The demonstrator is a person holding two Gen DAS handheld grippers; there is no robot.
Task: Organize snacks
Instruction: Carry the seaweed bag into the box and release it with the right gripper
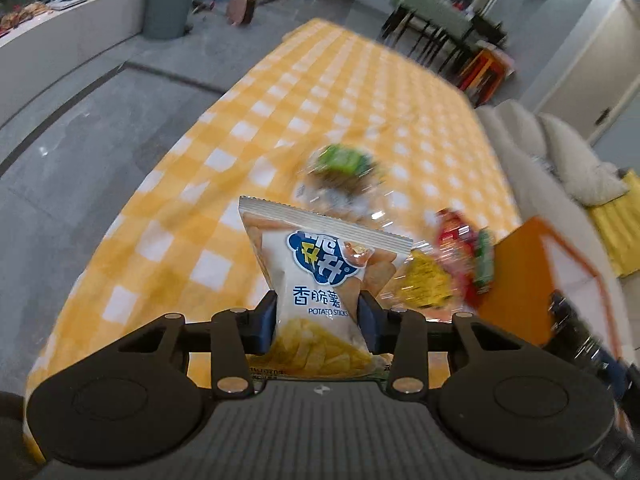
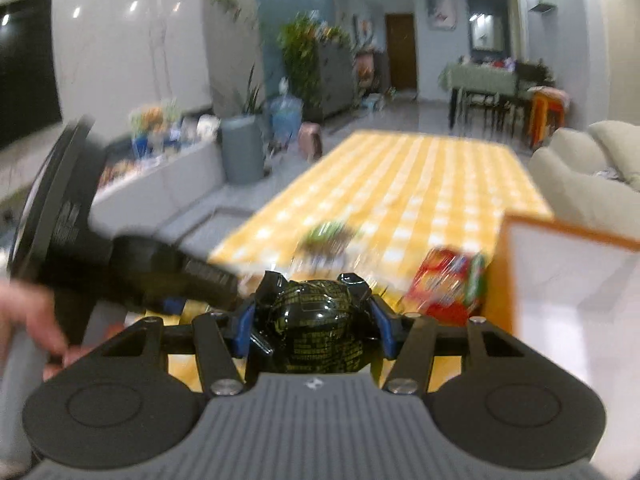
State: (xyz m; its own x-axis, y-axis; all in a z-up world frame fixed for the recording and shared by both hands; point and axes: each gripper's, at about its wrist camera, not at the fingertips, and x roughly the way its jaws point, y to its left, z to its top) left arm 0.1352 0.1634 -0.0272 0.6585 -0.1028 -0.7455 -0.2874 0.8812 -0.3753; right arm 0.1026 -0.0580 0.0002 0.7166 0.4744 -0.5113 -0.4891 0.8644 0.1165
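Both hands are loaded and up off the table (image 1: 192, 208), so the step in hand looks like the carry: snacks picked, not yet dropped.

The left gripper (image 1: 318, 322) is clamped on a white bag of potato sticks (image 1: 320, 280), its pads squeezing the bag's lower half while the crimped top stands free above them. The right gripper (image 2: 314, 322) is closed around a round black snack (image 2: 316, 328) in shiny foil with yellow print, pinched from both sides. In the right view the left gripper crosses the left of the picture, with a hand (image 2: 24, 320) behind it.

An orange box (image 2: 568, 280) with a white inside stands at the table's near right edge, its open mouth showing. My guess is that this is where the snacks go, so the next move calls for swinging each gripper over that mouth and letting go only once the snack is above the opening.

Count: one bag and one black snack held. On the checked cloth I make out a green-topped pack (image 1: 344, 160) towards the middle, a red pack (image 1: 464, 248) just beside the box, and a yellow one (image 1: 424, 280) touching the red. Blur may hide more.
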